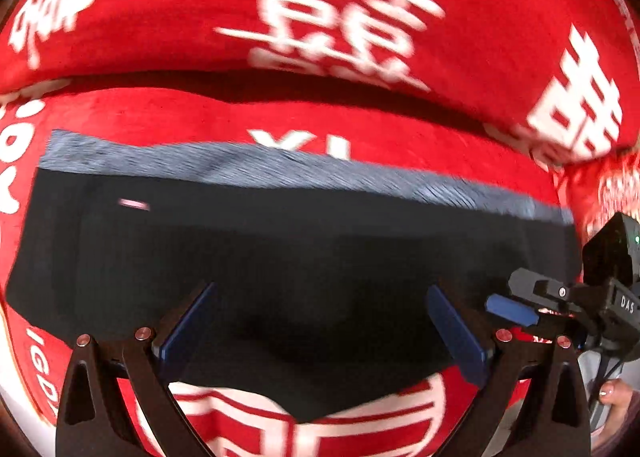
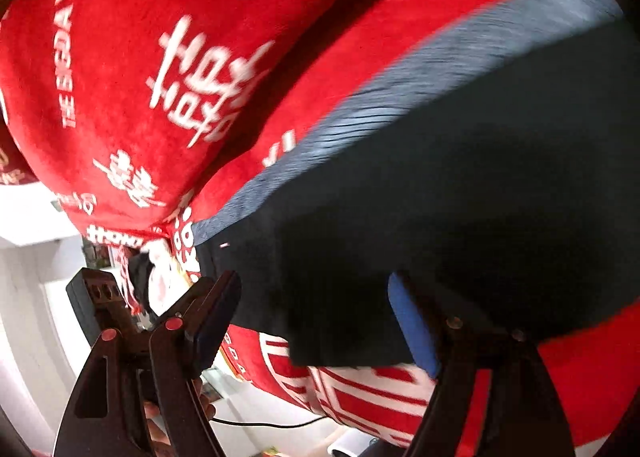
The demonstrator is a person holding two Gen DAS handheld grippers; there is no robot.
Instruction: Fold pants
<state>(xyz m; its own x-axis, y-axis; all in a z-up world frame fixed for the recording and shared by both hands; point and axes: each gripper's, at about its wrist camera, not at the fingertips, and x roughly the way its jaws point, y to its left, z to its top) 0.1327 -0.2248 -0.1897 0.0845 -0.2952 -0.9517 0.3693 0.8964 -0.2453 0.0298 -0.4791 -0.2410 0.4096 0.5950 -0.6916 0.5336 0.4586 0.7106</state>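
Note:
Dark navy pants (image 1: 280, 257) with a grey ribbed waistband (image 1: 280, 173) lie folded flat on a red bedspread; they also show in the right wrist view (image 2: 460, 197), waistband (image 2: 400, 89) at the far side. My left gripper (image 1: 322, 313) is open, its blue pads over the near edge of the pants, holding nothing. My right gripper (image 2: 316, 309) is open over the pants' near left corner. The right gripper's blue pad (image 1: 510, 309) shows at the right edge of the left wrist view.
A red bedspread (image 1: 360, 117) with white lettering covers the bed. A red pillow (image 1: 360, 9) with white characters lies beyond the pants, also in the right wrist view (image 2: 140, 77). White floor and a dark box (image 2: 86, 297) lie past the bed's left edge.

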